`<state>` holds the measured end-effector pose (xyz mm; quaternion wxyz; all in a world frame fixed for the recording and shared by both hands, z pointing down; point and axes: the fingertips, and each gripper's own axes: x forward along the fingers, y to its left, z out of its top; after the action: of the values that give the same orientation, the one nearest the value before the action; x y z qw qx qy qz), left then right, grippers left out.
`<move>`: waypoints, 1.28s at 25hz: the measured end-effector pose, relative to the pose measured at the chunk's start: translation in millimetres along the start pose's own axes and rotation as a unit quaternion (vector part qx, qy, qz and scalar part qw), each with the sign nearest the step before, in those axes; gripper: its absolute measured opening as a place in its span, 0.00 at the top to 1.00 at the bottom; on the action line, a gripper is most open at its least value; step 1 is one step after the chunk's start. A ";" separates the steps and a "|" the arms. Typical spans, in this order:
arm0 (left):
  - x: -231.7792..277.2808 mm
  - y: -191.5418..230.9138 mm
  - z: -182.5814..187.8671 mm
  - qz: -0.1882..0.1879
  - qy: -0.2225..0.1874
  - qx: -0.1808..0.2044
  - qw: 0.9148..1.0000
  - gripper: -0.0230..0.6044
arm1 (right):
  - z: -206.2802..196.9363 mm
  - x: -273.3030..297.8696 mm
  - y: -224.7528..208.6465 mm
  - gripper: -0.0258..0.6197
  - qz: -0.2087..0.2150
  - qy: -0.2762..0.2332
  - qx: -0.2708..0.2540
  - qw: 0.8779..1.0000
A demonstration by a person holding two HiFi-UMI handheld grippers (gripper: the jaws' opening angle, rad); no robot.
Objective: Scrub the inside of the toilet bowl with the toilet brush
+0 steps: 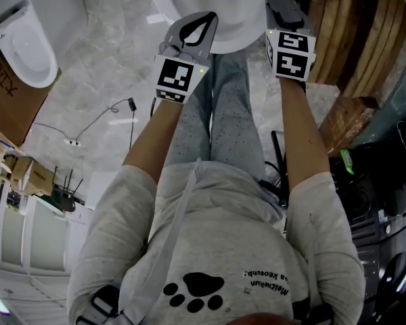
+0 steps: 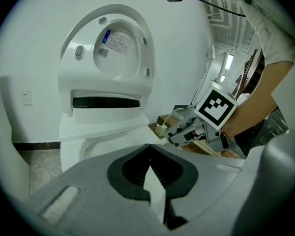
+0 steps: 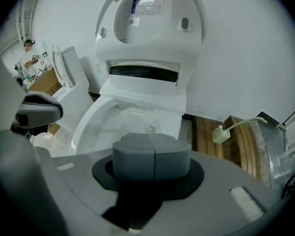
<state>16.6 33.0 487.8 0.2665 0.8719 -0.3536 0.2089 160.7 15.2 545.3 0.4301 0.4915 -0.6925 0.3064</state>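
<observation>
We stood in what looked like a workroom or test space rather than a home bathroom. A toilet (image 3: 142, 90) sat lid-up against a bare white wall (image 3: 246, 58), a second toilet (image 1: 28, 49) stood beside a cardboard box (image 1: 7, 97), loose cables (image 1: 88, 124) trailed across the marbled floor (image 1: 108, 53), and wooden planks (image 1: 345, 32) were stacked nearby.

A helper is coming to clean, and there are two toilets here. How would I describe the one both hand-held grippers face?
Against the plain white wall, beside the brown wooden planks, stands a white toilet with its lid raised. Unlike the second white toilet by the brown cardboard box, it shows a blue-and-white printed label under that lid.
</observation>
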 end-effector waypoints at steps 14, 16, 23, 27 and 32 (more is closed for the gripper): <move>3.4 -34.3 -10.0 -0.015 0.007 0.015 1.000 0.97 | -39.6 -18.0 -3.5 0.72 0.003 0.004 0.033 0.999; 3.4 -37.8 -11.0 -0.017 0.007 0.015 1.000 0.97 | -43.7 -20.9 -1.3 0.72 0.005 0.006 0.034 0.999; 2.5 -46.9 -17.0 -0.018 0.010 0.015 1.000 0.97 | -62.7 -29.8 5.5 0.72 0.010 0.013 0.035 0.999; -0.7 -48.9 -22.6 -0.018 0.014 0.015 1.000 0.97 | -72.9 -33.6 13.0 0.72 0.013 0.017 0.038 0.999; -4.1 -53.3 -30.6 -0.020 0.020 0.016 0.999 0.97 | -83.1 -36.6 20.3 0.72 0.016 0.020 0.042 0.999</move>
<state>47.2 86.3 492.2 0.2634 0.8786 -0.3277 0.2263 171.4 107.6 549.2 0.4181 0.4919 -0.6779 0.3517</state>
